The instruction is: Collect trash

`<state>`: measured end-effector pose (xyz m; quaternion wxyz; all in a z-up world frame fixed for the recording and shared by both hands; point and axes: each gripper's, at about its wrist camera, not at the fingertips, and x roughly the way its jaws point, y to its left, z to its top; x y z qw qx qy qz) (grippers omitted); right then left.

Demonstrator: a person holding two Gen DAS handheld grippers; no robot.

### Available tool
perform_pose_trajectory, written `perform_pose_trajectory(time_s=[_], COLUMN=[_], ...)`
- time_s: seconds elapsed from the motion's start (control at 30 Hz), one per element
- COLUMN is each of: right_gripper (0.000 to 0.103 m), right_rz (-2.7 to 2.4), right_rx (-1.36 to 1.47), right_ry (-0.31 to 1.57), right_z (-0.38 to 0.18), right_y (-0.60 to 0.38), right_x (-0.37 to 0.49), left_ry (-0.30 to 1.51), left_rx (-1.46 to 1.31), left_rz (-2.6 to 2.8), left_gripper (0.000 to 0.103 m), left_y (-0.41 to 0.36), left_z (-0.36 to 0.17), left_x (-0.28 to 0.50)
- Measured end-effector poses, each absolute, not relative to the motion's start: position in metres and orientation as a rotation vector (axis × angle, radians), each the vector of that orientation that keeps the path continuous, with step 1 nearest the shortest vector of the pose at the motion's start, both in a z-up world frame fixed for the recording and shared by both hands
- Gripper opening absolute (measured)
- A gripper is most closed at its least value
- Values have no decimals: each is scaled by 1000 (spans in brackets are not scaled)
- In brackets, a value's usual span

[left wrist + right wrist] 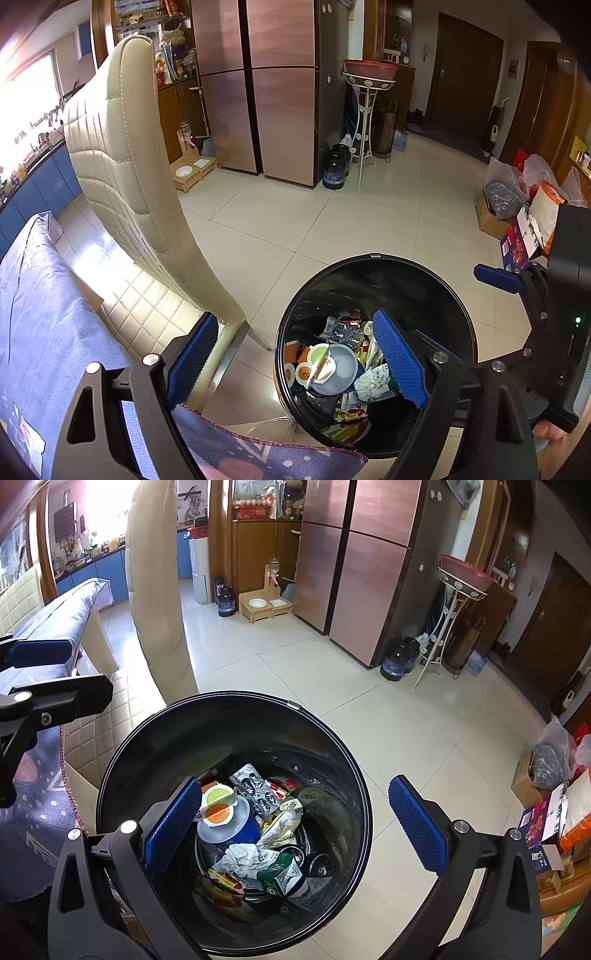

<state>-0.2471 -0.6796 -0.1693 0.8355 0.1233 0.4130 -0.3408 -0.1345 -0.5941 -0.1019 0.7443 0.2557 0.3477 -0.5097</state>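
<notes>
Black trash bin [236, 720] holds wrappers, print unreadable; left gripper [295, 362], right gripper [295, 825] wide open, empty.

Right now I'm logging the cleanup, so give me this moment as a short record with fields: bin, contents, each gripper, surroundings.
bin: black round trash bin, on the tiled floor, no lid over its opening
contents: crumpled paper, blue round container, green carton, assorted wrappers
left gripper: open, nothing between the pads, held at the bin's edge
right gripper: open, nothing between the pads, above the bin
surroundings: cream chair beside the bin; patterned cloth next to it; fridge behind
</notes>
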Motion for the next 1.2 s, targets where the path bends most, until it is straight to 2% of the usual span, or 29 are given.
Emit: perform_pose_trajectory(time_s=[1.2], right_gripper=[100], right_rz=[-718], right_rx=[250], right_ry=[870], right_z=[-166], right_y=[-679], right_x=[-245], left_ry=[756], left_rx=[571], left_rz=[-1119], left_gripper=[84], left_y=[-595], left_z=[-101], left_x=[-136])
